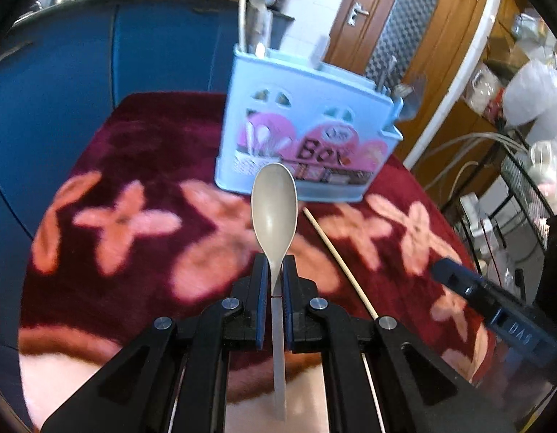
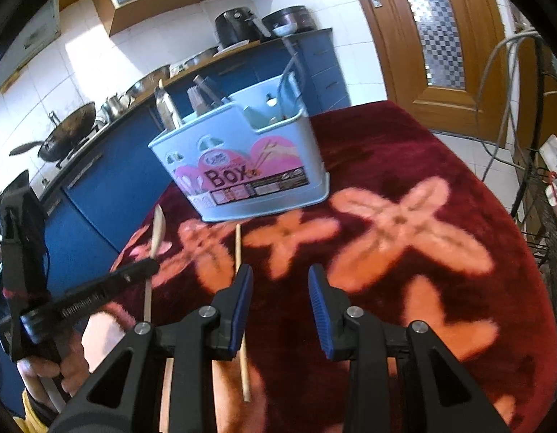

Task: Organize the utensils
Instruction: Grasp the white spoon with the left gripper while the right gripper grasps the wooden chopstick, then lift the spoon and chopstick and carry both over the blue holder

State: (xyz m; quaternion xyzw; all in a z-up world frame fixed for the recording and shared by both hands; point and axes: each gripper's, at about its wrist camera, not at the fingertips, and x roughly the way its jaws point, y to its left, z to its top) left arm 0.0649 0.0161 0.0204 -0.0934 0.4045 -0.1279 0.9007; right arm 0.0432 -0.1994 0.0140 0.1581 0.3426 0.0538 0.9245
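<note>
Pinching a grey spoon [image 1: 274, 216] by its neck, bowl toward twelve o'clock, the left gripper [image 1: 275, 281] faces the blue utensil box [image 1: 307, 144], seemingly just ahead.

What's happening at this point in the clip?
A person is sorting utensils into the blue utensil box on the flowered cloth. The left gripper is shut on a grey spoon, lifted toward the box. The right gripper is open and empty, beside a wooden chopstick lying on the cloth.
</note>
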